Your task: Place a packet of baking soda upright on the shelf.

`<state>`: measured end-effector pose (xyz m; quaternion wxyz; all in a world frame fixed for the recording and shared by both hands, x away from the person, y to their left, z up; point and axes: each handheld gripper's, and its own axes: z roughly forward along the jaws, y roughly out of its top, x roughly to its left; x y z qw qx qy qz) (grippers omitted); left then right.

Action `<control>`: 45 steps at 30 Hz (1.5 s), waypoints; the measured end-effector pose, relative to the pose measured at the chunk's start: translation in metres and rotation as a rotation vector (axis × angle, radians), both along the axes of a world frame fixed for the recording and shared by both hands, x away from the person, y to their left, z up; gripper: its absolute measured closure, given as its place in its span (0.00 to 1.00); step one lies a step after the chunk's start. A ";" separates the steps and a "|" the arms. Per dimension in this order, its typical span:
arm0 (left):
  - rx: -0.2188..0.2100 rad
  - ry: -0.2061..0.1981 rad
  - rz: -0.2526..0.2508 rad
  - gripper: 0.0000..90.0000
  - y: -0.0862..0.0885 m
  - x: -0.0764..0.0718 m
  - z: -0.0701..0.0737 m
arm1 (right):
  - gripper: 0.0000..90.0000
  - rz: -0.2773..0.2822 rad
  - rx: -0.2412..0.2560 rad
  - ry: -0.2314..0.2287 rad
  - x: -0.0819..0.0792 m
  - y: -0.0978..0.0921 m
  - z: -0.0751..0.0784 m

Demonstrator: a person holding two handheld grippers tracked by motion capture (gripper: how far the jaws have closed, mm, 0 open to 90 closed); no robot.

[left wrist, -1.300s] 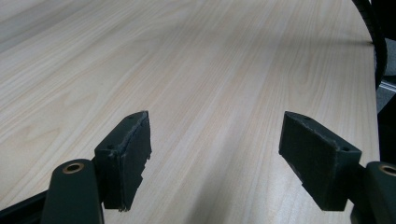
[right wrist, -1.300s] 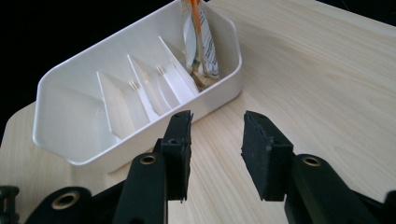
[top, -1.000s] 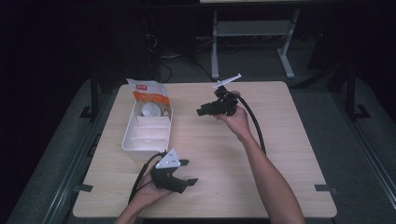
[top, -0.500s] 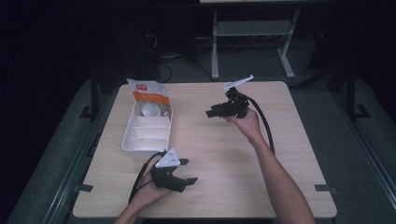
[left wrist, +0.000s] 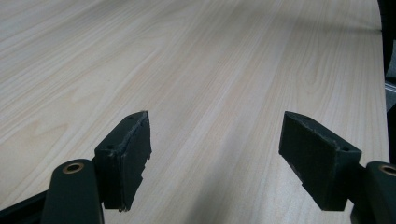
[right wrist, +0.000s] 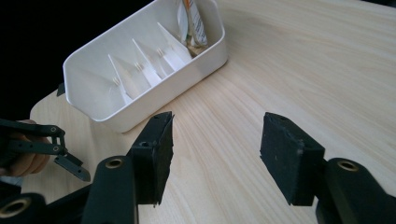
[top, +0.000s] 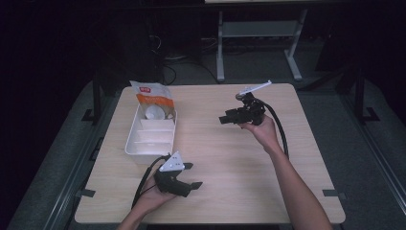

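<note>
Gaping wide, both tongs grasp nothing above the pale wooden table.
Left gripper sits lower centre; right gripper upper right (jaws spread); white divided plastic tray with orange-and-white packet, upper left.

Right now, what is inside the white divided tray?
The white tray holds an orange-and-white packet in its far end compartment. The nearer compartments look empty. Whatever lies under the packet is hidden.
</note>
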<state>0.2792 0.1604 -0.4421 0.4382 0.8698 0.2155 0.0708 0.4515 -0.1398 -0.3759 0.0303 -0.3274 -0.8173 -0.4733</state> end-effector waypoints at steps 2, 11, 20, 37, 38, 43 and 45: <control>-0.001 0.002 0.000 0.28 0.000 0.000 0.000 | 0.46 -0.001 -0.004 0.005 -0.003 -0.003 -0.002; -0.001 0.003 0.008 0.28 0.001 0.001 -0.001 | 0.43 -0.010 0.009 0.028 -0.016 -0.021 -0.008; 0.002 0.007 0.012 0.28 0.001 0.002 -0.001 | 0.42 -0.034 0.021 0.020 -0.029 -0.042 -0.013; -0.015 0.011 0.032 0.27 0.002 0.004 -0.001 | 0.40 -0.068 0.024 0.044 -0.053 -0.074 -0.029; -0.014 0.011 0.032 0.27 0.003 0.004 -0.001 | 0.39 -0.068 0.023 0.049 -0.054 -0.076 -0.029; -0.008 0.010 0.030 0.28 0.003 0.004 -0.001 | 0.39 -0.072 0.020 0.053 -0.062 -0.083 -0.032; -0.008 0.011 0.031 0.27 0.003 0.004 -0.001 | 0.39 -0.072 0.020 0.053 -0.065 -0.085 -0.034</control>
